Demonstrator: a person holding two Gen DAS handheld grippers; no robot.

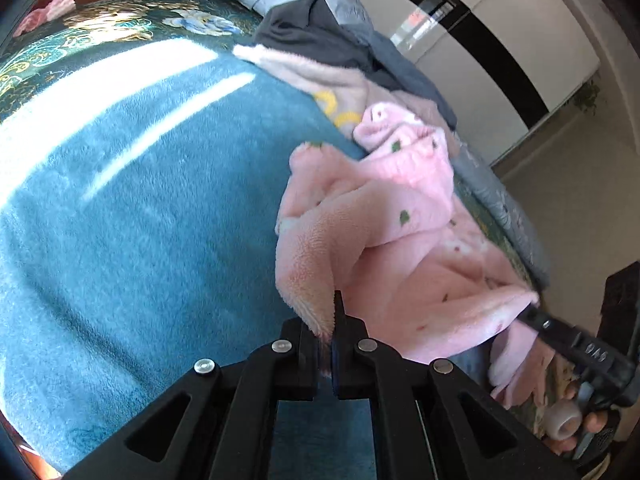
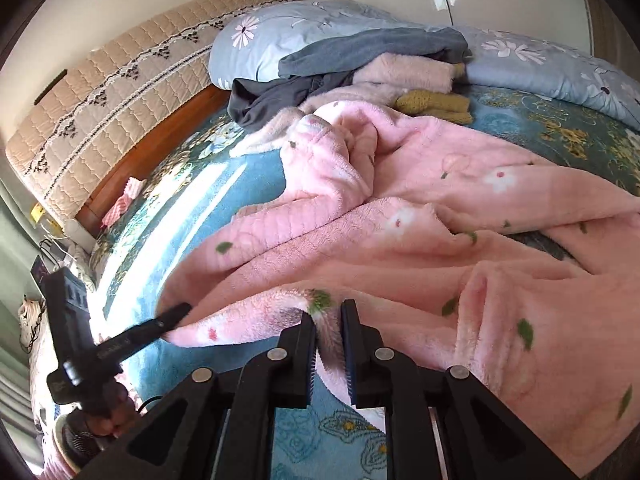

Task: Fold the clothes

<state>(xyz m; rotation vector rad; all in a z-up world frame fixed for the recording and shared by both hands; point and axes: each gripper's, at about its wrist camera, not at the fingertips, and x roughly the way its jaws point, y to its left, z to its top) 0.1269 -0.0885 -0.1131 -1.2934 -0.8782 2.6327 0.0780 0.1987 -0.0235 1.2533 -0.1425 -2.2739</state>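
- The left hand-held gripper [image 1: 329,340] is seen pressed together on a fold of the pink fleece garment [image 1: 384,248]; the fabric edge is pinched between its black fingers [image 1: 340,320] at 6 o'clock in the left wrist view.
- The pink garment, printed with small green leaves and white flowers, is spread over the blue bed cover [image 1: 140,200], lying from the centre toward 3 o'clock in that view.
- In the right wrist view the right hand-held gripper [image 2: 329,332] is seen with a narrow gap between its fingers; pink fleece sits in that gap, but whether it is squeezed cannot be told.
- The left hand-held gripper appears again at 8 o'clock in the right wrist view, its tip clamped on a corner of the pink garment [image 2: 400,220].
- A pile of other clothes [image 2: 360,64], grey, dark and pale pink, is heaped at 12 o'clock against a light blue flowered pillow [image 2: 256,40].
- A mustard-yellow knitted piece [image 2: 436,106] lies just beside that pile.
- A quilted beige headboard [image 2: 120,92] is seen at 10 o'clock.
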